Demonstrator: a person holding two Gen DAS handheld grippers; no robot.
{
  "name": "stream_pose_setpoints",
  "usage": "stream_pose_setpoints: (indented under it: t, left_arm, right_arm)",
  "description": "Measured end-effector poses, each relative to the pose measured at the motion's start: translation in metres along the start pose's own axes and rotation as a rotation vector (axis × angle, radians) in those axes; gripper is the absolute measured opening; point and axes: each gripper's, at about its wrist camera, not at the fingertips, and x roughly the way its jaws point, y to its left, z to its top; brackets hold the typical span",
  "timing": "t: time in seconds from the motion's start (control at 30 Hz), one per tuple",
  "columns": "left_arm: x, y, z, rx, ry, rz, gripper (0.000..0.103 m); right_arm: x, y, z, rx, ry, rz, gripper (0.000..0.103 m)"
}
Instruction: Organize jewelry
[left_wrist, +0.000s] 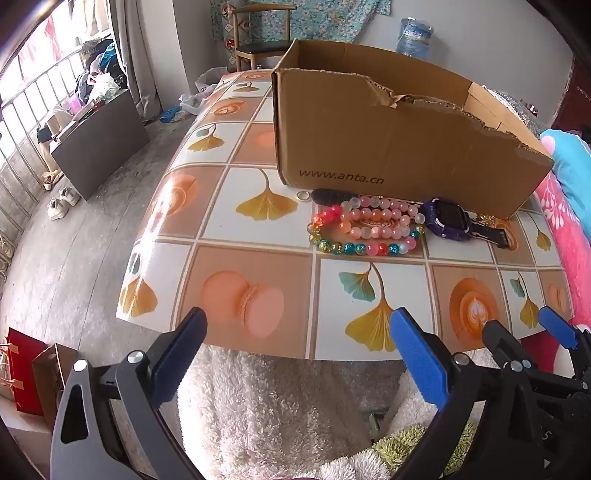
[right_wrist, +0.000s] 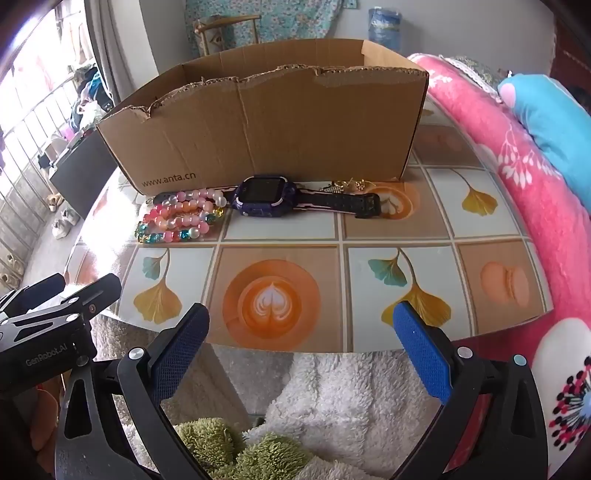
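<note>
A worktop (right_wrist: 369, 229) with a glossy cover of ginkgo leaves, coffee cups and macarons is filling the middle of the room; a pink flowered blanket (right_wrist: 517, 155) is lying along its right side, and a barred window is letting in strong light at the far left. At the far part of the worktop a torn cardboard box (right_wrist: 266, 122) is standing open at the top.

Just in front of the near wall of the box, the jewelry is lying in a row. At the left, several bead bracelets (left_wrist: 365, 229) in pink, white, green and gold are lying together in one small heap. Just to the right of them a purple watch (right_wrist: 260, 195) with a dark strap is lying flat, its strap reaching to the right. Behind the right end of the strap, close to the box, some small gold pieces (right_wrist: 351, 184) are lying; they are too small to name. A small metal ring (left_wrist: 303, 196) is lying left of the bracelets, near the box corner.

The left tool (left_wrist: 297, 354) is hanging over the near edge of the worktop, its jaws standing wide and holding nothing. The right tool (right_wrist: 301, 350) is hanging beside it, to its right, also wide apart and empty. Both are well apart from the jewelry.
</note>
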Motion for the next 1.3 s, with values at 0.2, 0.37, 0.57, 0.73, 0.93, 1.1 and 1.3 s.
stream_pose_setpoints:
  t: [0.2,0.37,0.57,0.73,0.93,1.1,1.3]
  left_arm:
    - [-0.0025,0.0016,-0.0008,0.000,0.000,-0.004,0.097]
    - [-0.0008,0.0040,-0.0018,-0.005,0.008,0.001,0.097]
    - [0.0004,0.0043,-0.0026,-0.009,0.012,0.009,0.097]
    - [0.0011,0.0053,-0.0029,-0.011,0.015,0.012,0.097]
    - [0.0017,0.0057,-0.0030,-0.010,0.015,0.015,0.097]
    - [0.0009,0.0054,-0.0029,-0.011,0.014,0.015,0.097]
    - [0.0007,0.0062,-0.0031,-0.014,0.015,0.014,0.097]
  right_arm:
    - [-0.0045,-0.0003,0.0042,0.005,0.007,0.003,0.096]
    - [-0.0052,-0.0005,0.0050,0.002,0.005,0.004,0.096]
    - [-0.0025,0.0023,0.0014,-0.003,0.000,0.002,0.096]
    - [-0.0029,0.0032,0.0016,-0.003,0.001,0.003,0.096]
    - [-0.0030,0.0041,0.0018,-0.007,0.003,0.001,0.096]
    - [-0.0031,0.0037,0.0012,-0.005,0.003,0.001,0.096]
    - [-0.0031,0.0035,0.0014,-0.008,0.003,0.002,0.096]
